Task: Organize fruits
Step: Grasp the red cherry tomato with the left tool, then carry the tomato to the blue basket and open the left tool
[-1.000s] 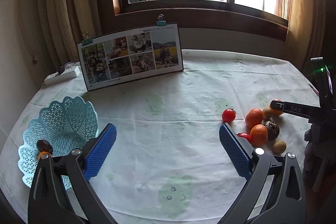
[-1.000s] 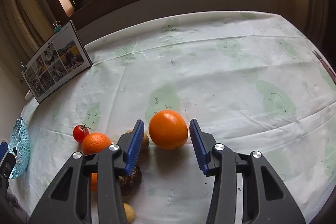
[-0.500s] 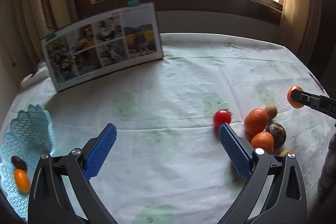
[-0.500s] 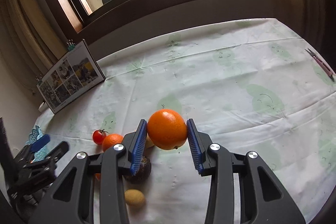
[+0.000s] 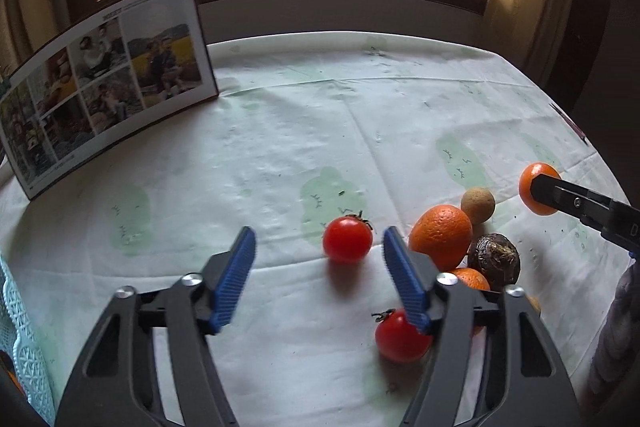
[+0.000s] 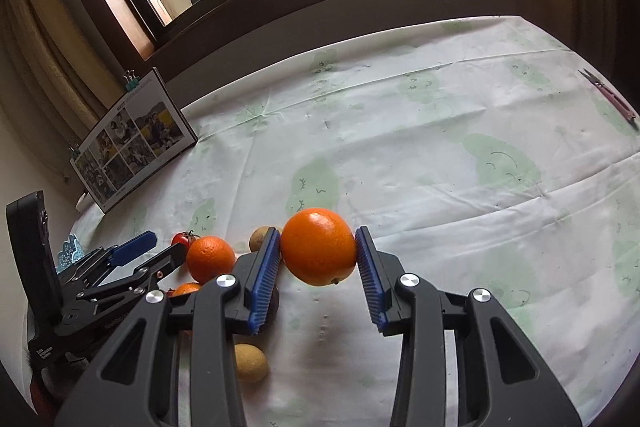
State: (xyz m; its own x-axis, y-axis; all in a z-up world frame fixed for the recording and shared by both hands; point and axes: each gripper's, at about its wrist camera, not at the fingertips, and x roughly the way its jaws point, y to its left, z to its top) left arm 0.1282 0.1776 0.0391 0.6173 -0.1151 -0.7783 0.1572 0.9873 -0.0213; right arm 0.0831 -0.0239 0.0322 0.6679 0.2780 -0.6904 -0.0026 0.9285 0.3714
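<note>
Left gripper [image 5: 320,275] jaws apart, empty; cherry tomato [image 5: 347,239] on the tablecloth [image 5: 280,147] just ahead, between the pads but nearer the right pad [image 5: 404,283]. Right gripper [image 6: 317,267] clamped on an orange [image 6: 318,246], lifted clear of the cloth. Left gripper is the nearer to the tomato.

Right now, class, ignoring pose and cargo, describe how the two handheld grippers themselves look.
Both match: the left gripper and the right gripper have dark grey, slotted finger arms, round silver screw heads and ribbed blue pads. The right-wrist view shows the left gripper's black body carrying small white lettering, too small to read. A greyish sleeve shows at the edge.
</note>
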